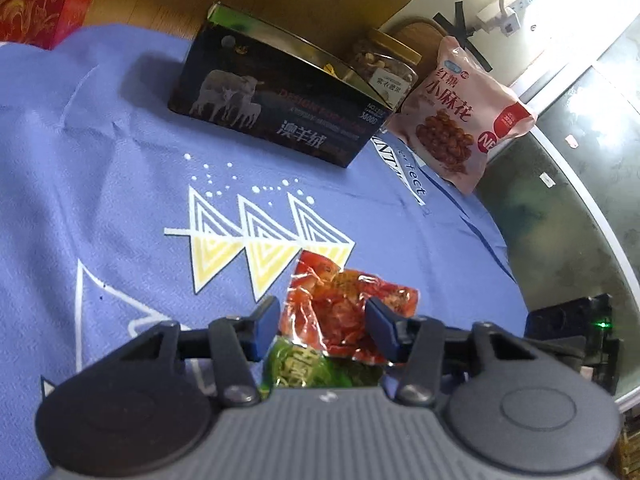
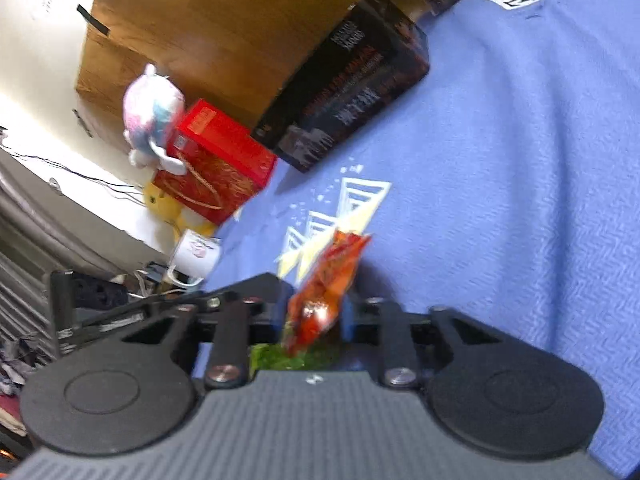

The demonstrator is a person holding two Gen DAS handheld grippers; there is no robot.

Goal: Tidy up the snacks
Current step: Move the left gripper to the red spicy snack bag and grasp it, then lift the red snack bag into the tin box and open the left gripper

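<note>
In the left wrist view a red snack packet lies on the blue cloth between the open fingers of my left gripper, partly over a green packet close to the camera. A black open box stands further back, a clear jar behind it, and a pink snack bag to its right. In the right wrist view my right gripper is shut on a red-orange snack packet held above the cloth. A green packet shows below it.
The black box also shows in the right wrist view. A red gift box with a plush toy stands at the cloth's edge. A red box is at the far left. The glass table edge curves at the right.
</note>
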